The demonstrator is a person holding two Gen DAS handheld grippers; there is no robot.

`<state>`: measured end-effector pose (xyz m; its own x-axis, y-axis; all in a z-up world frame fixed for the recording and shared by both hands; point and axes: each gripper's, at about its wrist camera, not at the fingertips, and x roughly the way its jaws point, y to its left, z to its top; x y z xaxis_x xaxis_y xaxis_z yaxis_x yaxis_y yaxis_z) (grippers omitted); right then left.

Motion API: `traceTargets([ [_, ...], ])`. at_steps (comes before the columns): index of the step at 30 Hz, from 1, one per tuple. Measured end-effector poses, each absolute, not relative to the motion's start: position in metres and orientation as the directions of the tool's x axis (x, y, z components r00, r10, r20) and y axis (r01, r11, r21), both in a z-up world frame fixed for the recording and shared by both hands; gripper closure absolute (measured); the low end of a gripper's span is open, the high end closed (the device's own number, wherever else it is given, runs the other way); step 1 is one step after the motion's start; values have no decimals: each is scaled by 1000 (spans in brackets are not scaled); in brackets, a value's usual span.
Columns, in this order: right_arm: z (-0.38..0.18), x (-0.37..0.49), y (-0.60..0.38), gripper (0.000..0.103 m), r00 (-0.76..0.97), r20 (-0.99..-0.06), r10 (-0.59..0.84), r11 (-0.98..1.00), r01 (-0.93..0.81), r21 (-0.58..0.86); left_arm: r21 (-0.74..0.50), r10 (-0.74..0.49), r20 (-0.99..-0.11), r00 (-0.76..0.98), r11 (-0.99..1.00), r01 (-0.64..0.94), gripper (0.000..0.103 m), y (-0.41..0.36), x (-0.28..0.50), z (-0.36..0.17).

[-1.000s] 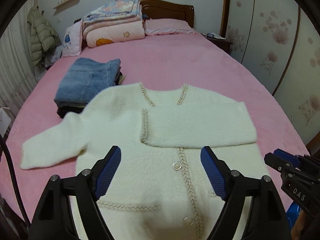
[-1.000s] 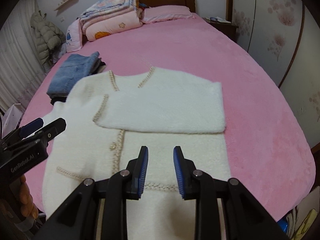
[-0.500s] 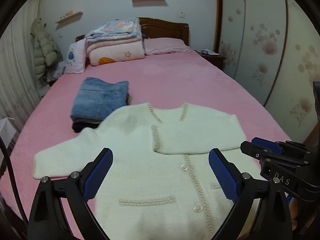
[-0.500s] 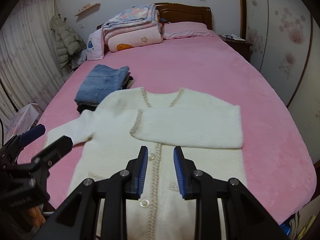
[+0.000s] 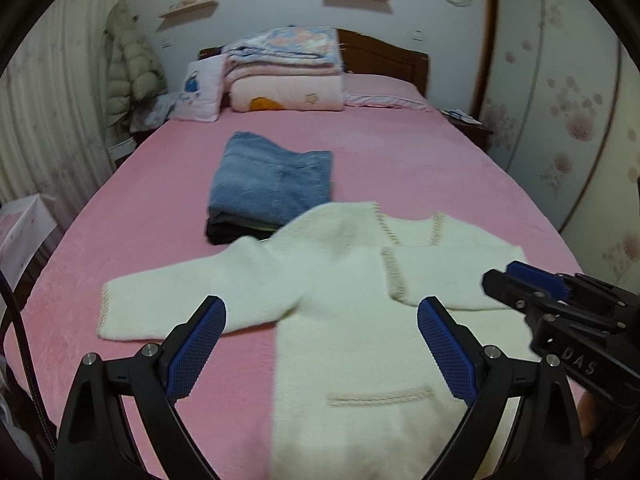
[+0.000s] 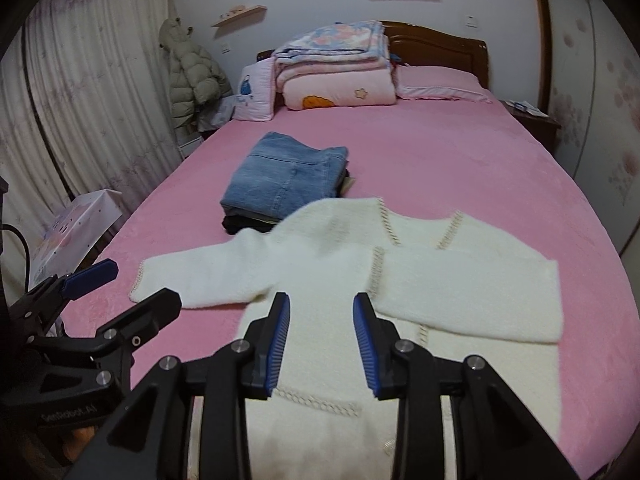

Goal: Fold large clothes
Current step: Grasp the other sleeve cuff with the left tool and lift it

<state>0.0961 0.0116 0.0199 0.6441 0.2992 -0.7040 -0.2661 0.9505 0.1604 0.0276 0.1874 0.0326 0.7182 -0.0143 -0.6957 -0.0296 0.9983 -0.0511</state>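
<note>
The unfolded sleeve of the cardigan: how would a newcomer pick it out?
Start at the pink bed, then find the cream cardigan at its near end. The unfolded sleeve stretches flat onto the bedspread toward the curtain side, just in front of the folded jeans; the other sleeve is already folded across the chest.

Left gripper [image 5: 320, 322]: black angular frame, two fingers [image 5: 196, 344] wearing blue pads with a fine cross-hatch texture; round silver screws showing along the arms. Black cable [image 5: 16, 320] running down the left edge of its view. Side lettering in white, reading "SenRobot.AI" from the right wrist view.

Right gripper [image 6: 322, 330]: same black frame, blue ribbed pads [image 6: 280, 340], silver screws showing at the joints. White letters "DAS" showing on its side in the left wrist view.
</note>
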Motion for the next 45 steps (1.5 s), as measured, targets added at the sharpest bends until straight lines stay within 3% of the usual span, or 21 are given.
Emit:
traceTargets([
  [6,-2,128,61,70,622,-717,314,945,-279,171,-109,59,-715,697,975,-194,7,294,38,-11],
  [16,-73,172,149,70,532,-796,289,933,-343,110,-312,94,-801,591,776,-548,8,460,49,-163],
  [21,-106,180,173,70,470,-832,294,916,-386,106,-451,11,-808,589,631,-631,11,507,55,-229],
  [27,-131,185,177,70,427,-860,279,916,-386,106,-482,59,-769,637,601,-638,11,517,76,-250],
  [29,-137,188,174,70,419,-868,267,921,-376,102,-486,69,-763,642,593,-642,23,517,89,-249],
  [31,-143,191,171,70,412,-874,258,925,-365,101,-476,71,-773,630,592,-650,64,518,103,-250],
  [33,-146,193,167,70,411,-876,255,929,-356,103,-451,79,-786,613,604,-657,89,518,114,-245],
  [36,-149,198,156,70,409,-877,252,937,-331,114,-430,123,-753,647,652,-624,97,500,115,-211],
  [39,-148,202,142,70,419,-872,255,943,-305,130,-382,143,-685,714,765,-519,97,454,123,-158],
  [45,-137,207,93,70,460,-851,254,961,-216,170,-312,-35,-524,851,938,-153,96,313,145,-63],
])
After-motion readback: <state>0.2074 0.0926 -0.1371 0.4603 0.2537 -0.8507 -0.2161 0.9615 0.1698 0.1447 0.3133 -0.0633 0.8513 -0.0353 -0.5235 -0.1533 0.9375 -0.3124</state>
